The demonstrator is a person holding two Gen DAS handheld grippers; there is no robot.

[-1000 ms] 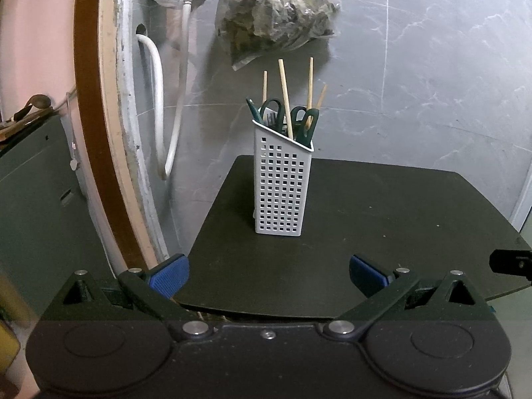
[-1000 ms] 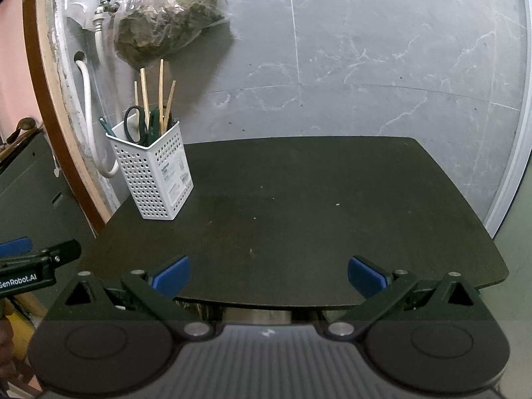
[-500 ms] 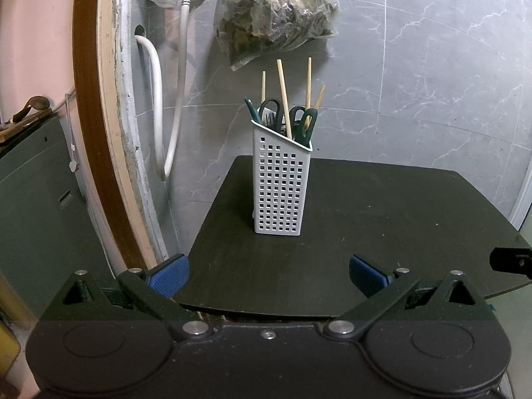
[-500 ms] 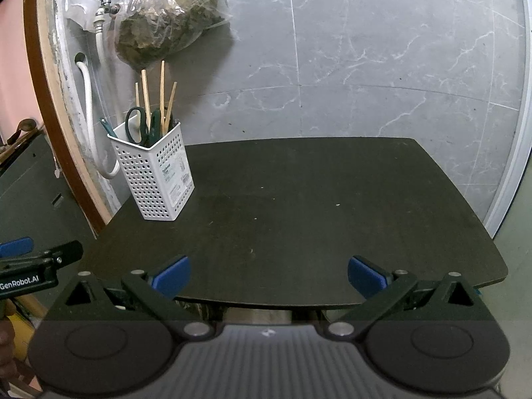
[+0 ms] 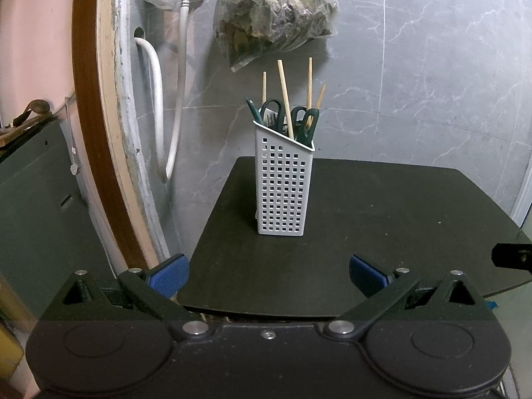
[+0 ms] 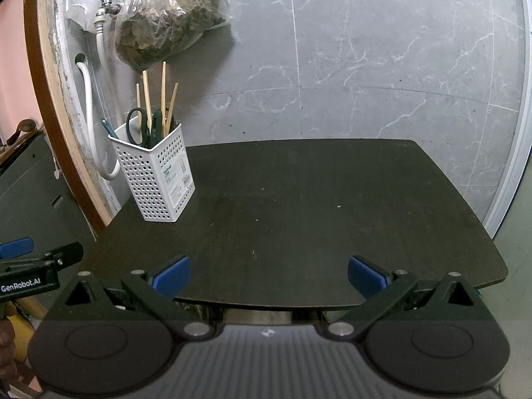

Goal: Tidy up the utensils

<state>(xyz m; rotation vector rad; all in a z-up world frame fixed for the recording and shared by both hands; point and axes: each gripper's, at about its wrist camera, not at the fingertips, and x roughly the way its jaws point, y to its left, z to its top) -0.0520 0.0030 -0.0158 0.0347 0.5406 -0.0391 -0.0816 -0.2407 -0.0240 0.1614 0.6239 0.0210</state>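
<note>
A white perforated utensil holder (image 5: 282, 186) (image 6: 156, 176) stands upright near the back left of the dark table (image 5: 382, 226) (image 6: 299, 199). It holds several wooden chopsticks (image 5: 285, 96) (image 6: 163, 89) and green-handled scissors (image 5: 274, 113) (image 6: 138, 126). My left gripper (image 5: 268, 274) is open at the table's front left edge, facing the holder, with nothing between its blue pads. My right gripper (image 6: 268, 274) is open at the front edge, further right, also empty. The left gripper's side shows in the right wrist view (image 6: 30, 266).
A plastic bag of dark dried leaves (image 5: 272, 16) (image 6: 166, 20) hangs on the grey marble wall behind the holder. White hoses and a tap (image 5: 159, 109) (image 6: 99, 26) run beside a wooden door frame (image 5: 93, 133). A dark cabinet (image 5: 36, 199) stands at the left.
Both grippers have drifted only slightly; the views shifted a little. The holder and its contents have not moved, and both grippers stay open.
</note>
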